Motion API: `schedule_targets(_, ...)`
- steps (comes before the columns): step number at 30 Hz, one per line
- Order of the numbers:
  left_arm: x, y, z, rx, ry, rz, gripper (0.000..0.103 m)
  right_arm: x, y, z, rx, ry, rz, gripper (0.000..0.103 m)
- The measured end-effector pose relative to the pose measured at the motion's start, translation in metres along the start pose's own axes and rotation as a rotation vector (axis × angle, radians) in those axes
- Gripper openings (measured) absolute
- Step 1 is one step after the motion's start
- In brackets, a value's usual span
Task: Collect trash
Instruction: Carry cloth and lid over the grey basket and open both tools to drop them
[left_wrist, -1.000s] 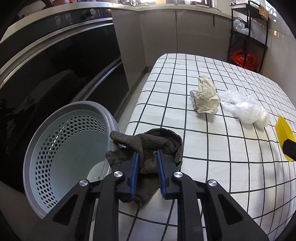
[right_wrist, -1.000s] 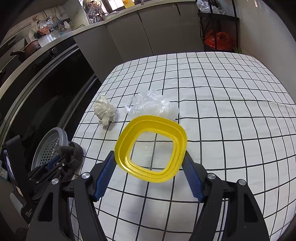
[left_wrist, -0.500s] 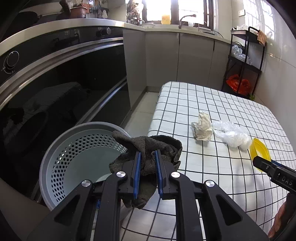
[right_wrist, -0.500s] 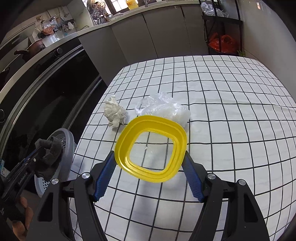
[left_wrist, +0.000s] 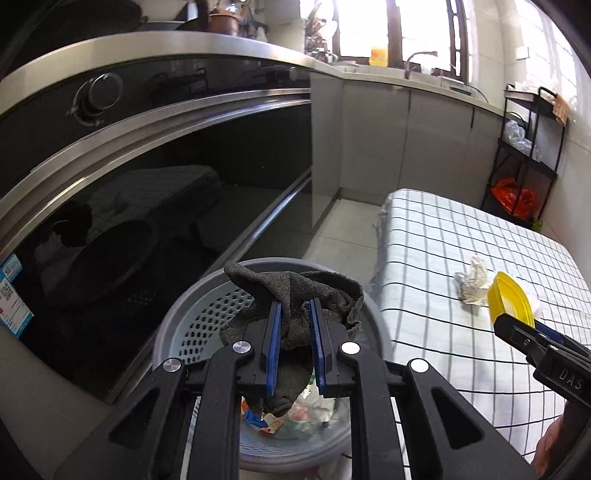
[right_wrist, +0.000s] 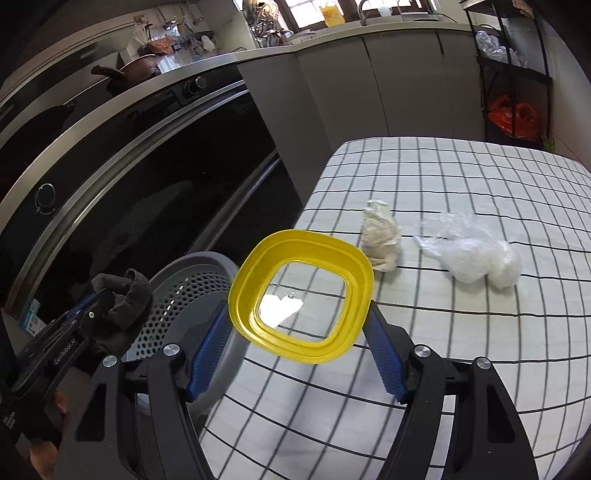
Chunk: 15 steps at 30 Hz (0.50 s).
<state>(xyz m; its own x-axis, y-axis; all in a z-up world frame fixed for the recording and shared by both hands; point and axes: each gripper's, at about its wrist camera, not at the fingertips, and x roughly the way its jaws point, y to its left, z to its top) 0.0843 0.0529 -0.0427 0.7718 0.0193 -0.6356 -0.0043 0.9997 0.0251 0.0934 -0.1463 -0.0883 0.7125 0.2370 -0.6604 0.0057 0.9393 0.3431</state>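
Note:
My left gripper (left_wrist: 294, 314) is shut on a dark grey rag (left_wrist: 295, 291) and holds it over the grey perforated bin (left_wrist: 192, 325), which has wrappers at its bottom. My right gripper (right_wrist: 298, 325) is shut on a yellow lid (right_wrist: 301, 299) with a clear centre, held above the table's left edge beside the bin (right_wrist: 184, 291). A crumpled paper ball (right_wrist: 382, 236) and a clear plastic bag (right_wrist: 472, 254) lie on the checked tablecloth (right_wrist: 461, 177). The left gripper with the rag (right_wrist: 122, 295) shows in the right wrist view.
A black oven front (left_wrist: 147, 206) with a steel rail stands close behind the bin. Grey cabinets (left_wrist: 388, 136) line the far wall. A black rack (left_wrist: 524, 155) with an orange bag stands beyond the table. The right gripper holding the lid (left_wrist: 511, 299) shows in the left view.
My left gripper has carried the rag off the table to over the bin. My right gripper has moved left with the lid toward the table's edge and the bin.

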Motion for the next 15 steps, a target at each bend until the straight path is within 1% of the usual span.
schedule_targets(3, 0.006, 0.018, -0.002, -0.025, 0.007, 0.016, 0.015, 0.015, 0.024, 0.001, -0.037, 0.001, 0.019, 0.069)
schedule_targets(8, 0.021, 0.041, -0.006, -0.032, 0.040, 0.039, 0.015, 0.041, 0.057, 0.001, -0.079, 0.041, 0.051, 0.069)
schedule_targets(12, 0.031, 0.066, -0.010, -0.077, 0.078, 0.041, 0.015, 0.057, 0.075, 0.000, -0.109, 0.066, 0.063, 0.069)
schedule_targets(15, 0.037, 0.076, -0.013, -0.097, 0.100, 0.050, 0.015, 0.070, 0.084, -0.001, -0.126, 0.095, 0.076, 0.069)
